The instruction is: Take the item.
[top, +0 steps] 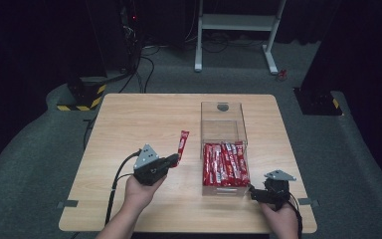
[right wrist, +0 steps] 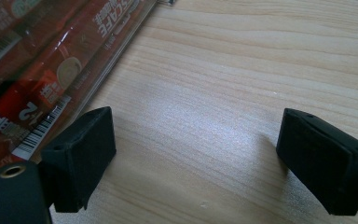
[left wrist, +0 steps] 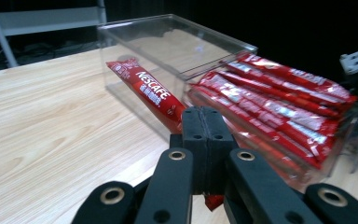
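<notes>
A red Nescafe stick sachet [top: 182, 144] [left wrist: 150, 92] is pinched at its lower end by my left gripper [top: 174, 160] [left wrist: 206, 122], which is shut on it and holds it above the table, left of the clear plastic box [top: 223, 130] [left wrist: 177, 46]. The box's near half holds several red sachets [top: 225, 163] [left wrist: 279, 107] packed side by side. My right gripper [top: 256, 191] [right wrist: 196, 154] hovers low over the wood at the box's near right corner, jaws wide apart with nothing between them. Sachets behind the box wall [right wrist: 32, 70] lie just left of its left jaw.
The wooden table [top: 129, 119] has bare room on its left half and along the back. Beyond the far edge stand a white frame [top: 236, 25], cables and black stands on grey floor.
</notes>
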Available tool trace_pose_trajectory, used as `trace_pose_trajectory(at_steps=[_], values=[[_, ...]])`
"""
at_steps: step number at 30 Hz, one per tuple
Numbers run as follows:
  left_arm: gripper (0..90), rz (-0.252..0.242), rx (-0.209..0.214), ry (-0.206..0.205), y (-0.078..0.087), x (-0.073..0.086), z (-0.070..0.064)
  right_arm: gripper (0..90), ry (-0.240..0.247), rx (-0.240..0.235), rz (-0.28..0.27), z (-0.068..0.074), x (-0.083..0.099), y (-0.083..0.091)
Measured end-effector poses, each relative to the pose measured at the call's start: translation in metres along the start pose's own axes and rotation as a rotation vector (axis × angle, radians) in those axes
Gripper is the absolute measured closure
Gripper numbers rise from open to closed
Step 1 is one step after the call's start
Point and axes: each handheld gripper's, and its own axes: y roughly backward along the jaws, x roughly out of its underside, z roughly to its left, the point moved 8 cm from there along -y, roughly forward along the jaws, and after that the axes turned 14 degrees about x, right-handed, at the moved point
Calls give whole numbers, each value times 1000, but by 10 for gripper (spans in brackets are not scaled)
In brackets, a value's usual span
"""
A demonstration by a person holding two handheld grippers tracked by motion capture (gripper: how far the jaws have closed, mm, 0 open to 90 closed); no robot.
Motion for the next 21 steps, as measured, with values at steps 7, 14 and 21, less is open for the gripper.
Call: trace_pose_trajectory(at_steps=[7,14,21], values=[[900,13,-42,11,5,6,17,113,0,1,-1,0,0,0],[900,25,-74,26,6,14,32,113,0,1,-1,0,0,0],[900,46,-111,46,5,23,48,113,0,0,0,0,0,0]])
